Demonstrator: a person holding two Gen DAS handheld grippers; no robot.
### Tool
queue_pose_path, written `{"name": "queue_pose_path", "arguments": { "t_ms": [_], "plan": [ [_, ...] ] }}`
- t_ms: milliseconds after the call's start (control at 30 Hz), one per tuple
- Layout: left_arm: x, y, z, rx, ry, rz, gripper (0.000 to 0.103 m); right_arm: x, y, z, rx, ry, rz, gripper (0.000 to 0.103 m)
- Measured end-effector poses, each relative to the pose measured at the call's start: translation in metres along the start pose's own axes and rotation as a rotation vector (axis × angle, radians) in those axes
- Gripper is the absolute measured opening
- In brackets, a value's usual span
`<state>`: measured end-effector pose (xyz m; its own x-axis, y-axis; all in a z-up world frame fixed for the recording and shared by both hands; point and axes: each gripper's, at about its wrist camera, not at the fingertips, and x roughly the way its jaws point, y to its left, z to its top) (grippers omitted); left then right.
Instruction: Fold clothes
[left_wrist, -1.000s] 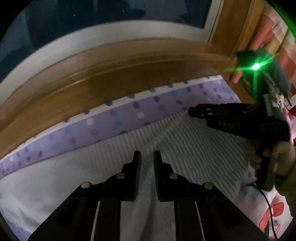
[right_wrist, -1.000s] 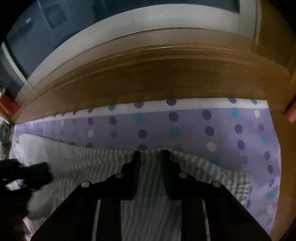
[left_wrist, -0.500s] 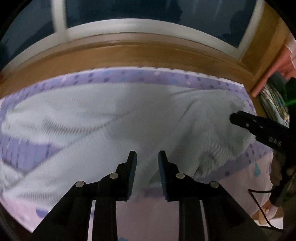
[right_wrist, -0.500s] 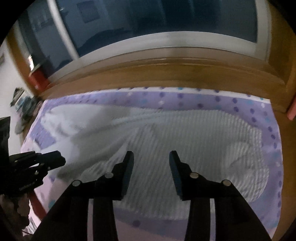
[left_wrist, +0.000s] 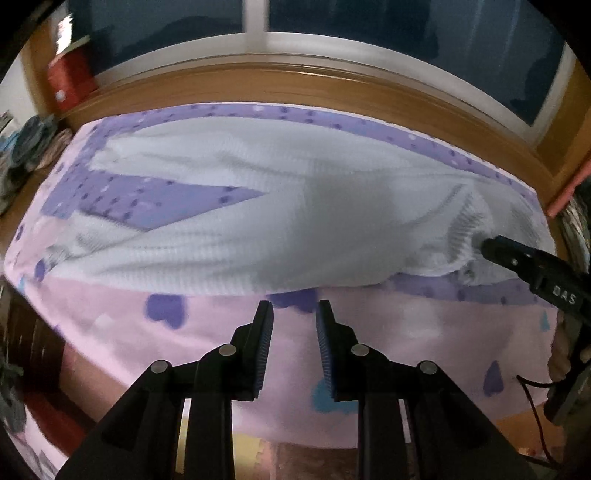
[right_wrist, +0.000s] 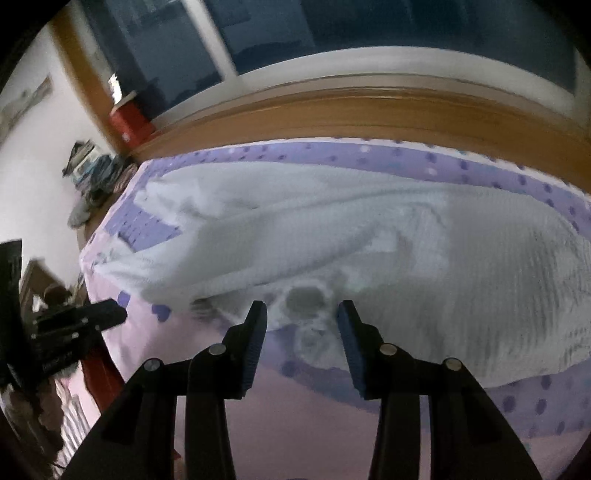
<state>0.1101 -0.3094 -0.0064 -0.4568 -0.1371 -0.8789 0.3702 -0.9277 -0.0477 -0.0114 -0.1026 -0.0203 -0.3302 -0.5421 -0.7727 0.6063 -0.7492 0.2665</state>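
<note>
The white ribbed knit garment (left_wrist: 280, 236) lay spread across the purple-dotted bed sheet (left_wrist: 362, 125). Both grippers had let it go and drawn back off its near edge: left gripper (left_wrist: 293, 332) and right gripper (right_wrist: 301, 332) jaws apart, empty. That placement looked done; another fold seemed next.

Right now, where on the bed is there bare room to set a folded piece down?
Free: the pink sheet strip between the white garment and the near bed edge. Crowded: the garment fills the middle up to the purple dotted border.
</note>
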Motion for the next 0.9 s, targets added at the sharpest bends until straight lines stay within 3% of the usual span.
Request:
{"name": "queue_pose_path", "arguments": {
  "t_ms": [267, 500, 567, 633, 900],
  "plan": [
    [0.005, 0.072, 0.002, -0.040, -0.014, -0.022, 0.024, 0.022, 0.058, 0.002, -0.013, 0.002, -0.003, 0.041],
    [0.013, 0.150, 0.019, 0.067, 0.002, -0.098, 0.024, 0.055, 0.115, 0.007, 0.104, -0.001, -0.067, 0.042],
    [0.018, 0.170, 0.026, 0.101, 0.009, -0.135, 0.024, 0.062, 0.130, 0.008, 0.136, -0.020, -0.122, 0.051],
    [0.022, 0.189, 0.033, 0.124, 0.020, -0.144, 0.024, 0.065, 0.142, 0.009, 0.171, -0.041, -0.155, 0.052],
    [0.040, 0.225, 0.049, 0.179, 0.072, -0.224, 0.024, 0.080, 0.178, 0.019, 0.215, -0.024, -0.136, 0.052]
  ]
}}
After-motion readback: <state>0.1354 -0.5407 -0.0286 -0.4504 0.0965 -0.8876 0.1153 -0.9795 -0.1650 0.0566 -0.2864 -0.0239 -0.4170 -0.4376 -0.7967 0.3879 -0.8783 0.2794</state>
